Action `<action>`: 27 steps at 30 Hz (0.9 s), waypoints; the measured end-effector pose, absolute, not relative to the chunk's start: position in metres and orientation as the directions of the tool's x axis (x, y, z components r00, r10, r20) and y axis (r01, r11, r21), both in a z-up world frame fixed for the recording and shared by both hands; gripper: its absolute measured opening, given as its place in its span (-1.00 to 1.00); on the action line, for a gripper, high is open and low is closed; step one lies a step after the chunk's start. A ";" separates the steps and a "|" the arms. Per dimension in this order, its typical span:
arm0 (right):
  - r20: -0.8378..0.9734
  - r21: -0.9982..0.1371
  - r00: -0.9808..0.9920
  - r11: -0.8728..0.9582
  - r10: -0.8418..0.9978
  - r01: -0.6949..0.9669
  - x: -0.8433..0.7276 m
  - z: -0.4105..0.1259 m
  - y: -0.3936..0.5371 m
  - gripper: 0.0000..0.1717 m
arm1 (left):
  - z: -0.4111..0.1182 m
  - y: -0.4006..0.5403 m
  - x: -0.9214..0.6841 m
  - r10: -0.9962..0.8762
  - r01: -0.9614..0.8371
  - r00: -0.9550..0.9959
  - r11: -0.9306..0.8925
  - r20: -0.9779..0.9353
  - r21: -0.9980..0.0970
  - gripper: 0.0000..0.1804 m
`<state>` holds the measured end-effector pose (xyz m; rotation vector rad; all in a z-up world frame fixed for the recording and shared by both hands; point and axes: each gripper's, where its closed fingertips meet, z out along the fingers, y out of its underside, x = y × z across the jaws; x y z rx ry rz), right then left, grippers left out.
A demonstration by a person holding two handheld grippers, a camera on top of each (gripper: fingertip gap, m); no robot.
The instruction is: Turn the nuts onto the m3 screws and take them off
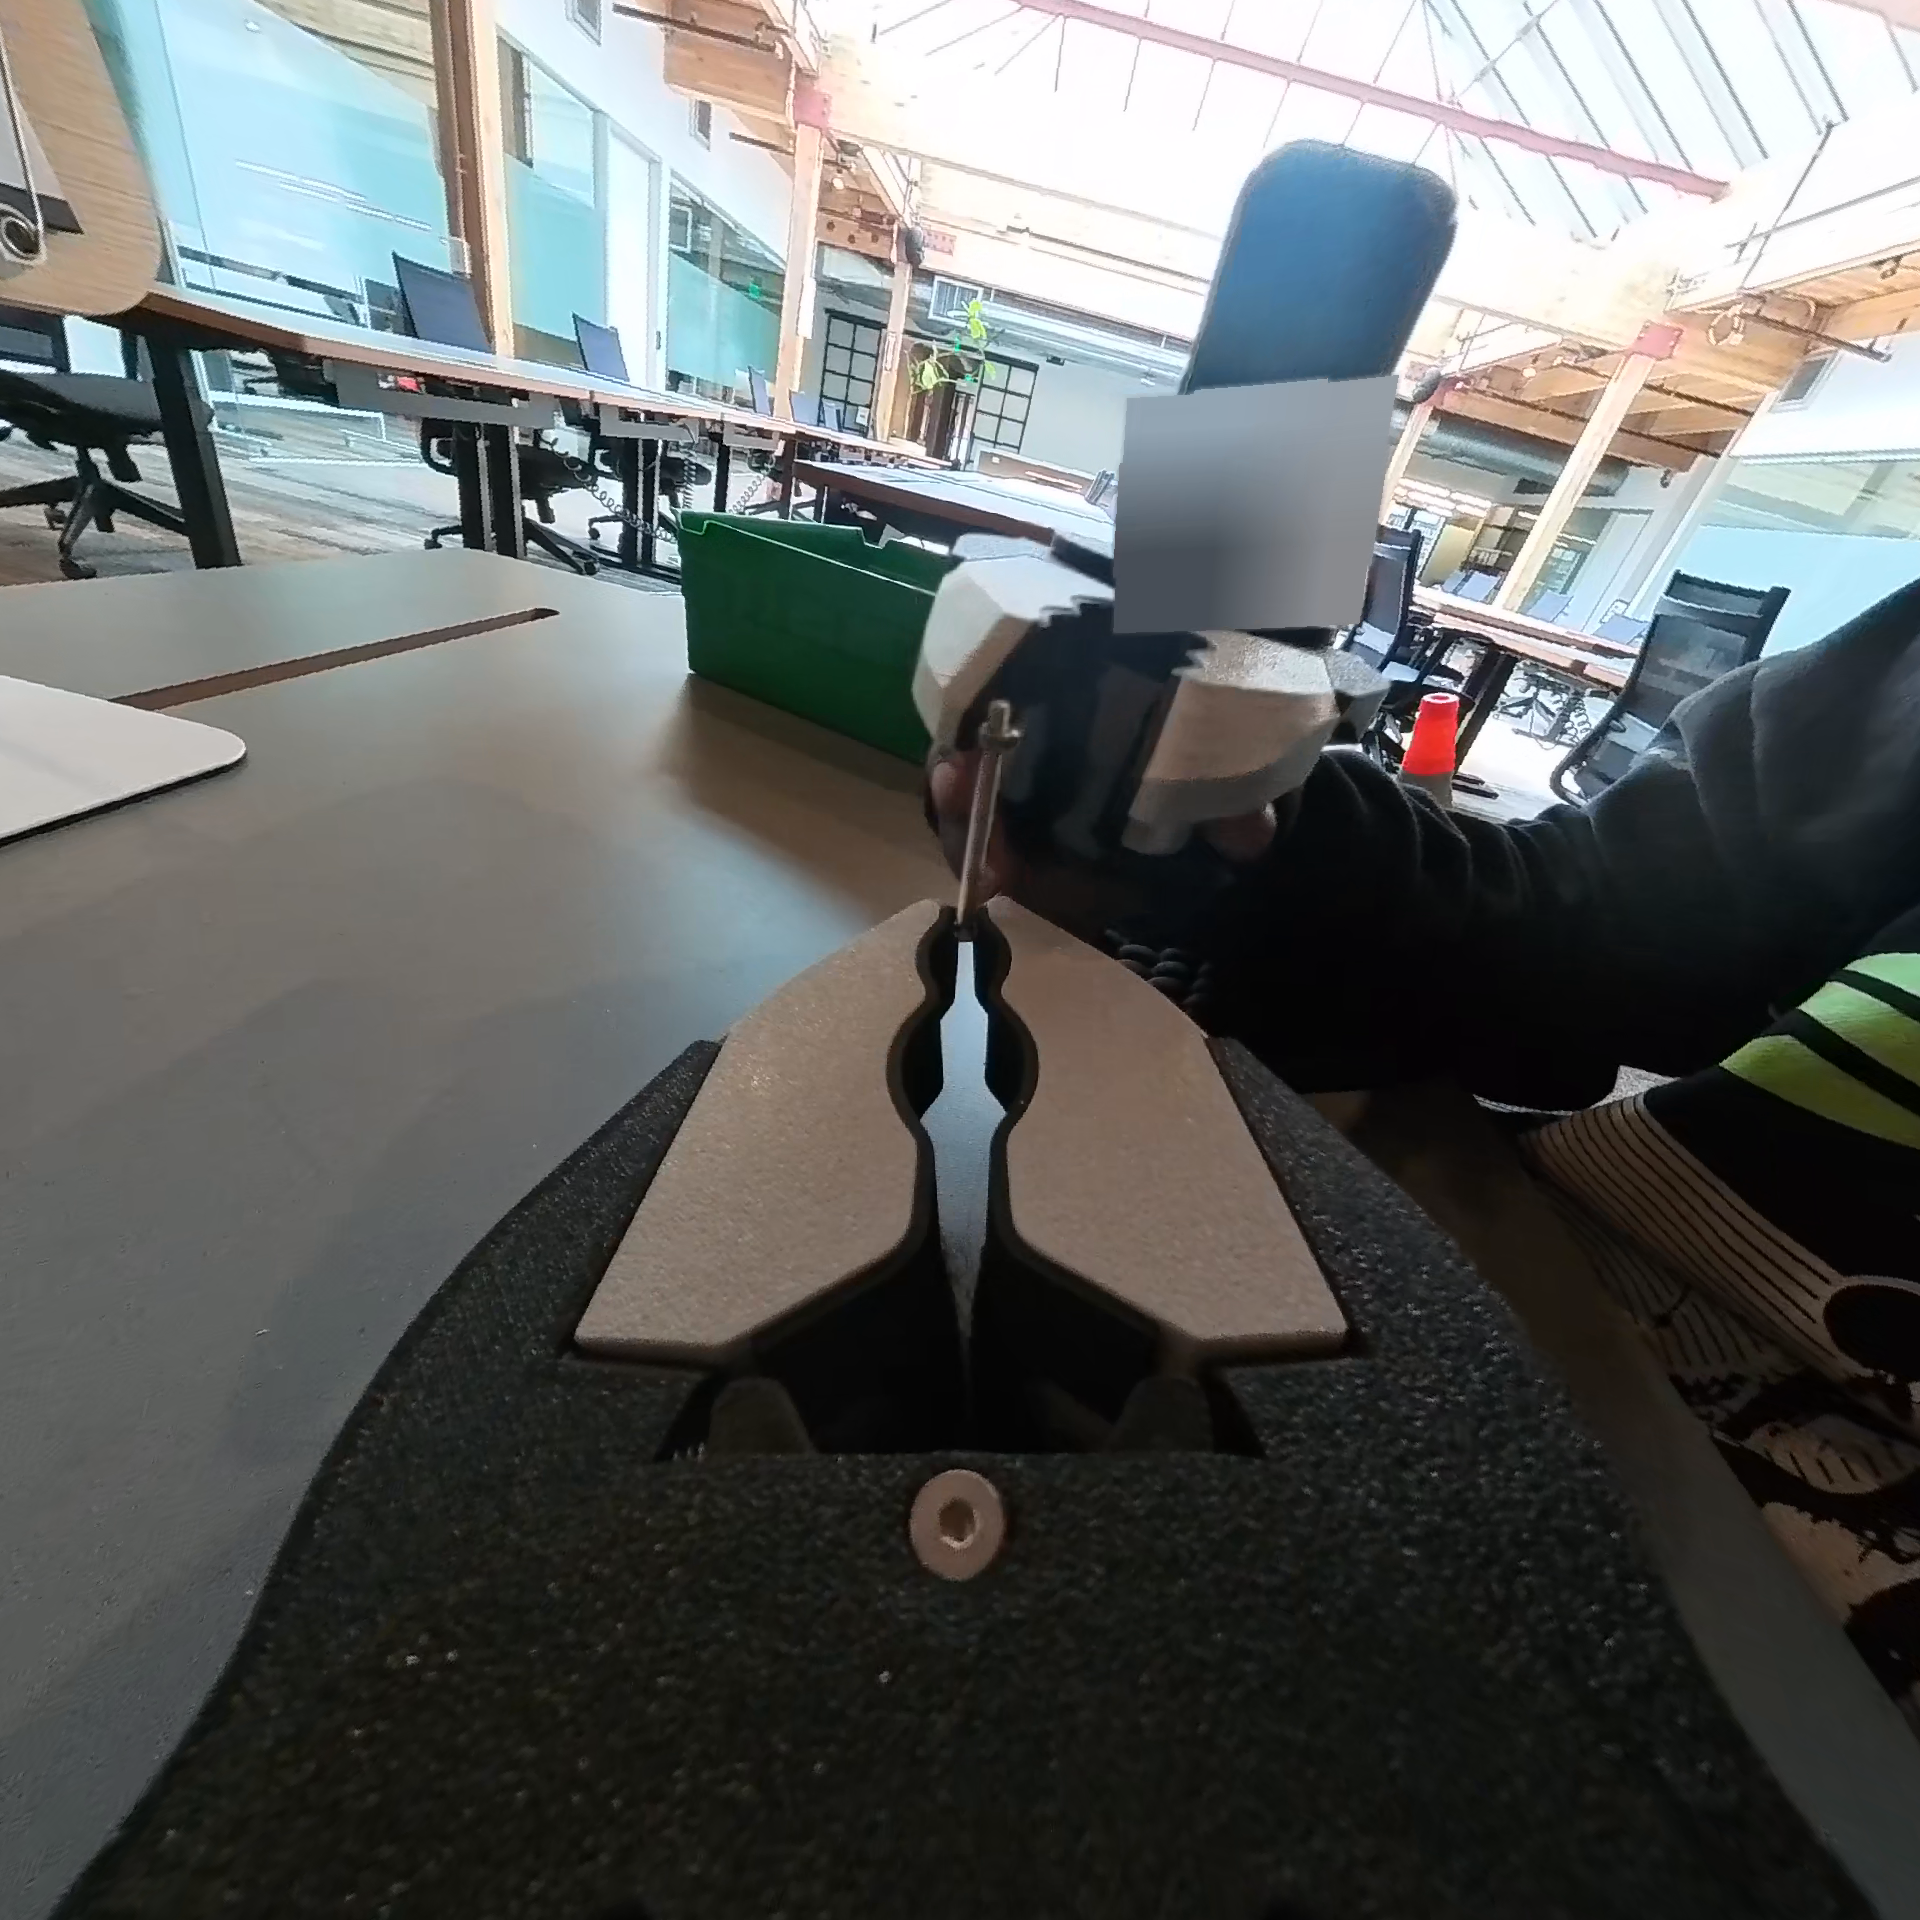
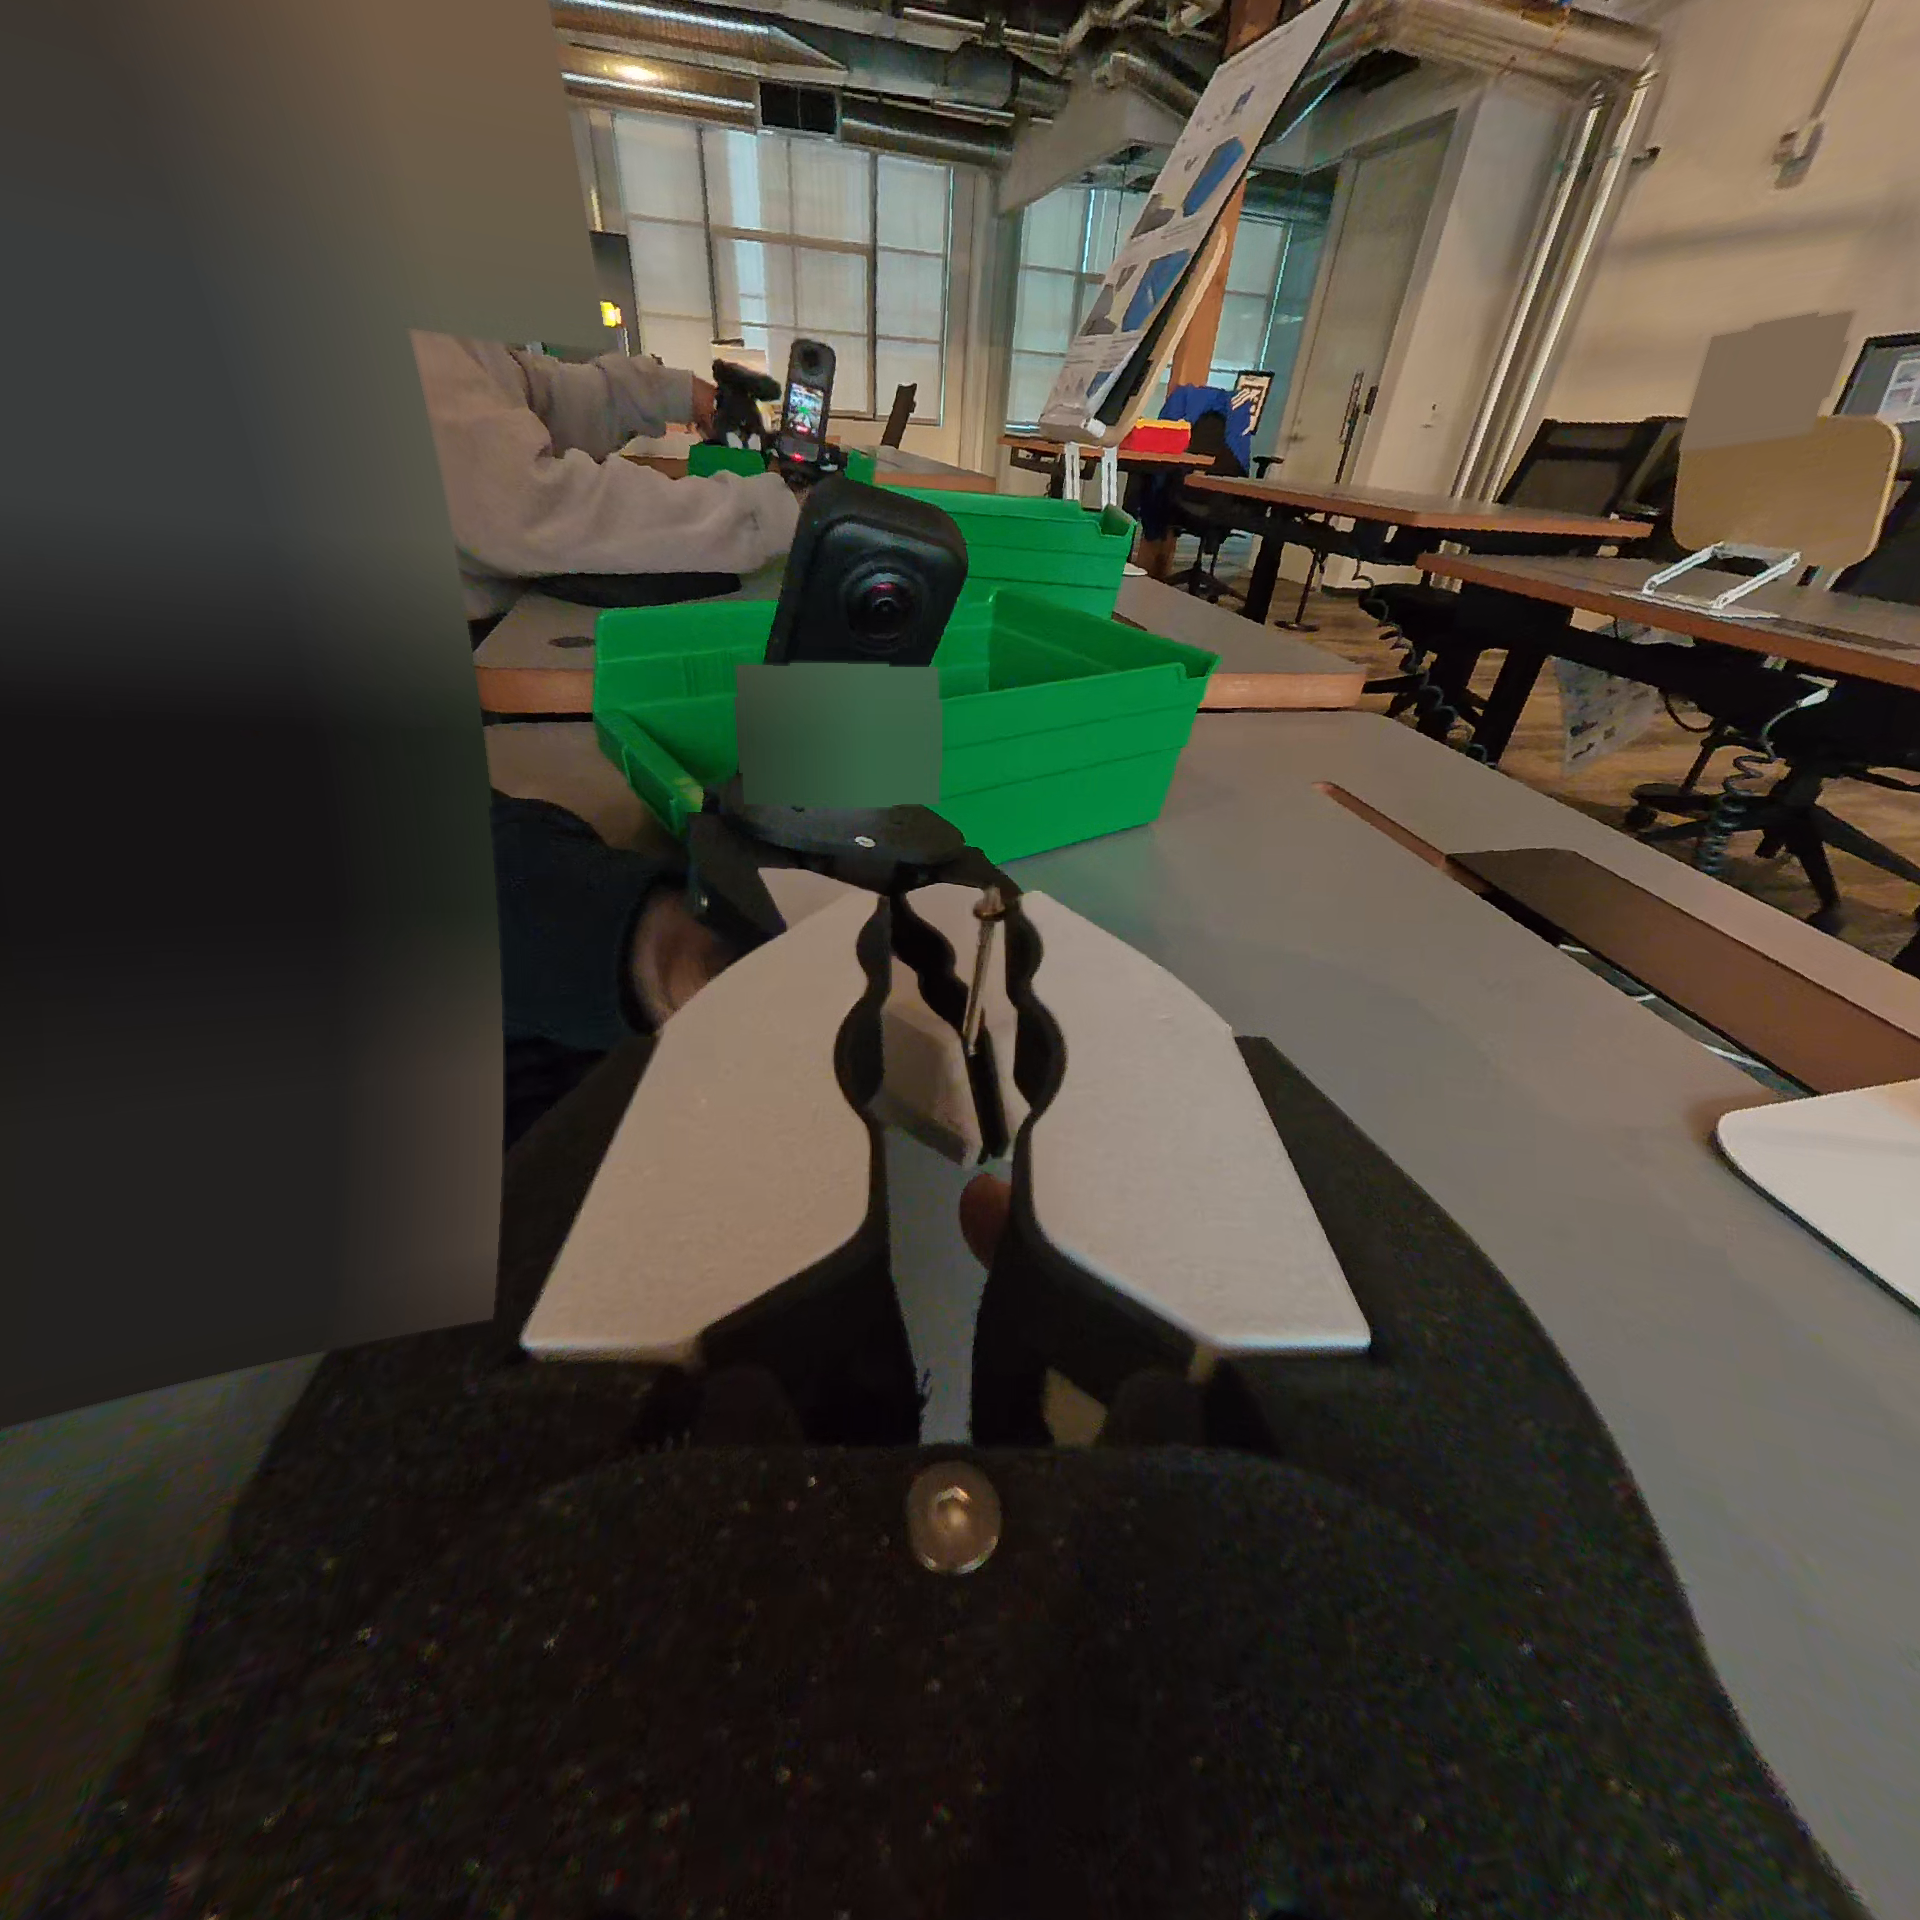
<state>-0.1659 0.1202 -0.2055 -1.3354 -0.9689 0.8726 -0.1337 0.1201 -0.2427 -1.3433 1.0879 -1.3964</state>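
M3 screw [image 1: 975,821]: slim bright-metal rod, threaded shank, a small nut [image 1: 1000,717] sitting near its upper end; long axis standing nearly upright, tilting slightly, nut end pointing up and away from the table [image 1: 416,935]. Left gripper [image 1: 966,920]: pale grainy finger plates with black wavy-edged pads on a coarse black textured body; its tips are pinching the screw's lower end, pads pressing nearly together. Right gripper [image 2: 951,914]: same build, jaws standing apart around the screw's upper part, a gap showing on the left side; whether the right pad is touching the nut cannot be told. Table: smooth matte grey, lying flat. Green bin [image 2: 1081,727]: glossy moulded plastic, rectangular, sitting beyond the grippers. No legible writing.
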 end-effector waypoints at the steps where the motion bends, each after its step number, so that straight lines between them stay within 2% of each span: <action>1: 0.064 -0.998 0.373 0.058 0.926 0.028 -0.164 -0.205 0.120 -0.81 | -0.243 0.120 -0.134 -0.975 0.025 -0.019 -0.223 0.222 -0.975 -0.98; 4: 0.054 -0.998 0.379 0.056 0.924 0.007 -0.161 -0.202 0.120 -0.84 | -0.242 0.121 -0.134 -0.974 0.028 -0.018 -0.226 0.225 -0.974 -0.98; 12: 0.061 -0.998 0.376 0.053 0.925 0.031 -0.168 -0.206 0.123 -0.76 | -0.243 0.120 -0.134 -0.975 0.025 -0.020 -0.223 0.223 -0.974 -0.98; 18: 0.057 -0.998 0.382 0.052 0.922 0.025 -0.161 -0.205 0.121 -0.86 | -0.241 0.123 -0.135 -0.972 0.038 -0.014 -0.235 0.235 -0.971 -0.98; 23: 0.052 -0.999 0.387 0.050 0.921 0.017 -0.165 -0.204 0.125 -0.74 | -0.242 0.121 -0.134 -0.974 0.029 -0.019 -0.228 0.227 -0.973 -0.98; 27: 0.058 -0.998 0.372 0.049 0.926 0.035 -0.168 -0.207 0.122 -0.75 | -0.242 0.121 -0.134 -0.973 0.030 -0.017 -0.230 0.230 -0.973 -0.98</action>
